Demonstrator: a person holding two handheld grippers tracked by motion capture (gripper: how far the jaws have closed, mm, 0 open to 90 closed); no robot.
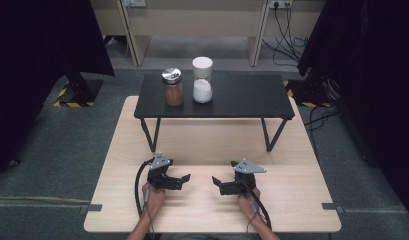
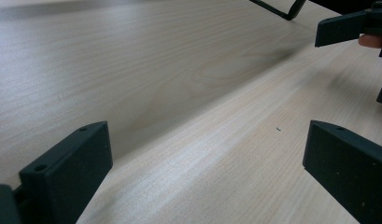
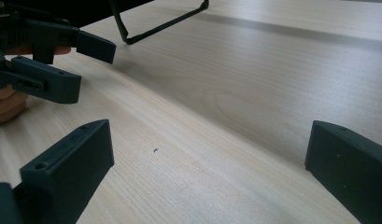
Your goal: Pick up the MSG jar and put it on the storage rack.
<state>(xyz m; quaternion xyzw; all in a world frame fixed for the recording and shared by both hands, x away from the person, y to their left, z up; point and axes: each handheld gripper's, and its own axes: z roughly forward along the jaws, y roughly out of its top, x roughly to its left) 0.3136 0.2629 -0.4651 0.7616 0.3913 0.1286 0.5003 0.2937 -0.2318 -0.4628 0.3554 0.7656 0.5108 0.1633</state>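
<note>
Two jars stand side by side on a low black shelf (image 1: pixel 242 97) with thin metal legs, which sits at the far half of the pale wooden bench (image 1: pixel 302 200). The left jar (image 1: pixel 173 87) has a shiny metal lid and holds a brown powder that fills most of it. The right jar (image 1: pixel 202 80) has a white lid and holds a white powder up to about half its height. The jars are close together but not touching.

The high view shows the jars, the shelf, the grey floor and dark curtains at both sides. The left gripper view shows bare wood grain, a tiny dark speck (image 2: pixel 278 129) on the bench, and the other tool at its upper right. The right gripper view shows the same kind of speck (image 3: pixel 155 150), one shelf leg (image 3: pixel 156 28), and the other tool with fingers behind it at the upper left.

The left tool (image 1: pixel 181 181) and the right tool (image 1: pixel 219 184) rest near the bench's front edge, tips facing each other with a gap between. Each has its jaws spread wide and holds nothing. Both jars are well apart from the tools, up on the shelf beyond them.
</note>
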